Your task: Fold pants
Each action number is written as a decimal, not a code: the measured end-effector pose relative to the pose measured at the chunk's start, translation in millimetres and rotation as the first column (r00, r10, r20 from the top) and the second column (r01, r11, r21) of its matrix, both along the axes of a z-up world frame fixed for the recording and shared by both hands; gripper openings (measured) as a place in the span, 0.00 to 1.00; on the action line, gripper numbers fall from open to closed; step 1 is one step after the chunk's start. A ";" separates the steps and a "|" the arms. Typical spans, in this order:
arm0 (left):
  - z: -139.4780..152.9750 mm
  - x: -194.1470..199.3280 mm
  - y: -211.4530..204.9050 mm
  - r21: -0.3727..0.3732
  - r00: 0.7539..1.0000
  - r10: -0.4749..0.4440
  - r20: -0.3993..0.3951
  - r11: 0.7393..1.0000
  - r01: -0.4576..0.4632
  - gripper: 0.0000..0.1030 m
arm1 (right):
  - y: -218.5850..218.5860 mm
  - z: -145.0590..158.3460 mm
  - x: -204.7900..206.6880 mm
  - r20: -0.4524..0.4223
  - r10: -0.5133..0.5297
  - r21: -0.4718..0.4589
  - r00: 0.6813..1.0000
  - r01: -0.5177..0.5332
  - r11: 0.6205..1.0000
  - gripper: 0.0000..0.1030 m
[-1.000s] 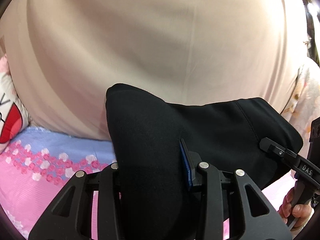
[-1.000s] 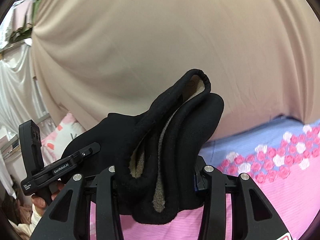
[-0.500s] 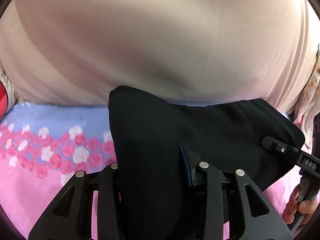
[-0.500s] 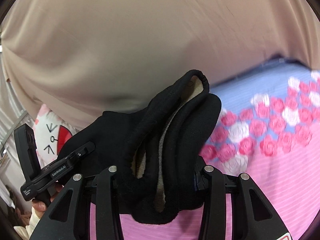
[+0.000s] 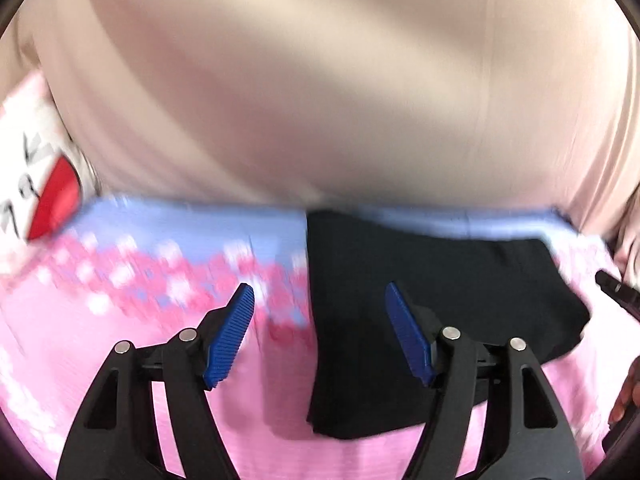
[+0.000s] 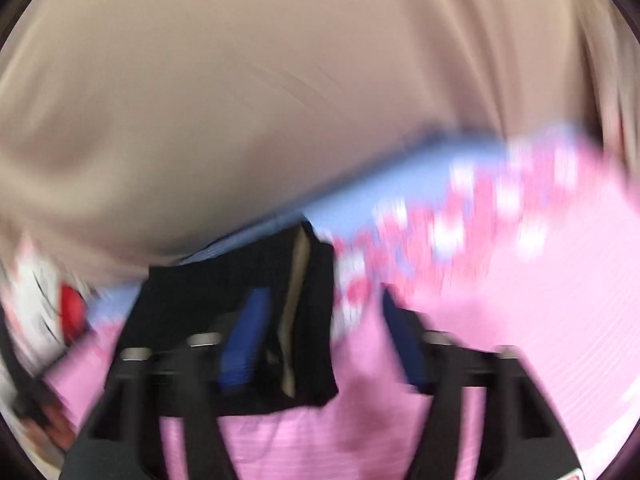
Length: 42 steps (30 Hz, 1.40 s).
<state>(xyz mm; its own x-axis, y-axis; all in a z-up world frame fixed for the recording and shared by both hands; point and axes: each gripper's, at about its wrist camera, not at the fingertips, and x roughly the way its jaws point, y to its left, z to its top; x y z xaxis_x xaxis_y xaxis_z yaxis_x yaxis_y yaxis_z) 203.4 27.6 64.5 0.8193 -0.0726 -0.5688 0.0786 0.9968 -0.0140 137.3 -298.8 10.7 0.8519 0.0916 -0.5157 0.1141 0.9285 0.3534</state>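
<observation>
Pants (image 5: 420, 320) black, folded, flat on pink floral bedsheet (image 5: 100, 320)

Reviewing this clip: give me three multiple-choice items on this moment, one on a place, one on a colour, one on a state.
1. The pants lie on:
A. a pink bedspread
B. a wooden floor
C. a chair

2. The pants are:
A. white
B. black
C. red

3. The left gripper is:
A. clamped on the pants
B. open
C. clamped on a pillow

Answers:
1 A: the pants lie flat on the bedspread.
2 B: the cloth is black all over in the left wrist view.
3 B: the left gripper has its jaws opening, with the blue pads apart and pressing on nothing.
</observation>
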 end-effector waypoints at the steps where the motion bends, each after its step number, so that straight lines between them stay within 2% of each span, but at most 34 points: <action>1: 7.8 1.2 -4.0 0.008 1.000 -0.004 0.015 1.000 0.004 0.65 | 19.2 16.0 5.1 0.010 0.043 -0.076 0.999 -0.042 0.996 0.23; 3: 15.5 16.3 -24.5 0.022 0.999 -0.023 0.022 0.999 0.023 0.74 | 46.1 25.9 21.4 0.014 0.132 -0.123 0.991 -0.129 0.984 0.20; 4: 8.7 28.7 -35.6 0.032 1.000 -0.027 0.005 0.999 0.027 0.78 | 56.3 24.8 31.2 -0.004 0.157 -0.139 0.988 -0.156 0.978 0.20; 6: -16.9 53.8 -50.1 0.073 0.998 -0.022 -0.065 0.997 0.026 0.77 | 68.8 6.0 61.9 -0.078 0.186 -0.159 0.979 -0.197 0.967 0.20; 7: -39.6 69.7 -56.8 0.110 0.992 -0.006 -0.123 0.994 0.020 0.75 | 68.1 -8.1 76.1 -0.120 0.171 -0.161 0.978 -0.189 0.969 0.16; 8: -57.9 78.6 -58.0 0.143 0.987 0.022 -0.159 0.990 0.001 0.68 | 60.0 -28.2 88.3 -0.165 0.143 -0.146 0.976 -0.168 0.975 0.11; 9: -71.9 84.1 -56.2 0.163 0.982 0.044 -0.181 0.987 -0.014 0.70 | 49.6 -43.4 93.9 -0.172 0.125 -0.118 0.977 -0.147 0.982 0.06; 10: -83.8 86.8 -54.1 0.167 0.981 0.040 -0.190 0.986 -0.008 0.73 | 44.3 -47.4 94.0 -0.143 0.121 -0.098 0.982 -0.136 0.986 0.06; 11: -86.5 82.8 -52.2 0.170 0.986 0.045 -0.163 0.985 -0.017 0.77 | 36.6 -48.4 90.8 -0.137 0.113 -0.067 0.984 -0.122 0.990 0.06; 13: -85.7 77.8 -53.3 0.201 0.990 0.046 -0.131 0.979 -0.019 0.78 | 32.6 -35.9 82.4 -0.149 0.109 -0.022 0.983 -0.113 0.993 0.08; 16: -88.0 75.7 -52.7 0.199 0.991 0.048 -0.124 0.980 -0.022 0.78 | 39.3 -17.2 67.0 -0.106 0.118 -0.071 0.987 -0.126 0.990 0.09; 19: -85.7 74.8 -54.4 0.190 0.991 0.042 -0.123 0.982 -0.018 0.78 | 38.3 -36.2 80.7 -0.168 0.108 -0.135 0.980 -0.132 0.982 0.09; 20: -86.2 75.7 -55.6 0.190 0.991 0.041 -0.124 0.982 -0.016 0.78 | 33.6 -44.3 81.0 -0.165 0.105 -0.109 0.981 -0.124 0.986 0.09; 22: -87.8 79.2 -54.4 0.190 0.991 0.040 -0.127 0.982 -0.015 0.78 | 29.8 -36.1 75.6 -0.163 0.098 -0.059 0.982 -0.109 0.992 0.10; 26: -87.8 79.3 -54.8 0.182 0.990 0.042 -0.131 0.983 -0.018 0.78 | 32.6 -16.5 48.4 -0.129 0.123 -0.082 0.984 -0.134 0.988 0.11; 29: -88.0 78.8 -56.3 0.192 0.991 0.041 -0.129 0.981 -0.016 0.78 | 33.5 -37.5 42.0 -0.171 0.118 -0.127 0.978 -0.140 0.982 0.09; 31: -89.4 79.5 -55.8 0.202 0.991 0.043 -0.125 0.979 -0.017 0.78 | 29.4 -42.8 39.4 -0.161 0.112 -0.102 0.980 -0.130 0.986 0.08; 33: -89.5 78.3 -56.6 0.209 0.992 0.043 -0.123 0.978 -0.017 0.78 | 31.1 -27.1 30.1 -0.150 0.106 -0.080 0.983 -0.119 0.990 0.10; 36: -89.7 77.4 -55.4 0.191 0.991 0.045 -0.129 0.981 -0.020 0.78 | 39.0 -13.7 20.7 -0.117 0.119 -0.097 0.986 -0.130 0.987 0.11; 39: -90.2 77.3 -55.2 0.185 0.990 0.056 -0.126 0.982 -0.032 0.81 | 41.8 -34.4 27.6 -0.171 0.099 -0.134 0.980 -0.123 0.983 0.09; 42: -88.6 74.5 -54.9 0.184 0.991 0.057 -0.119 0.982 -0.034 0.81 | 40.1 -43.2 31.3 -0.161 0.095 -0.126 0.982 -0.116 0.985 0.09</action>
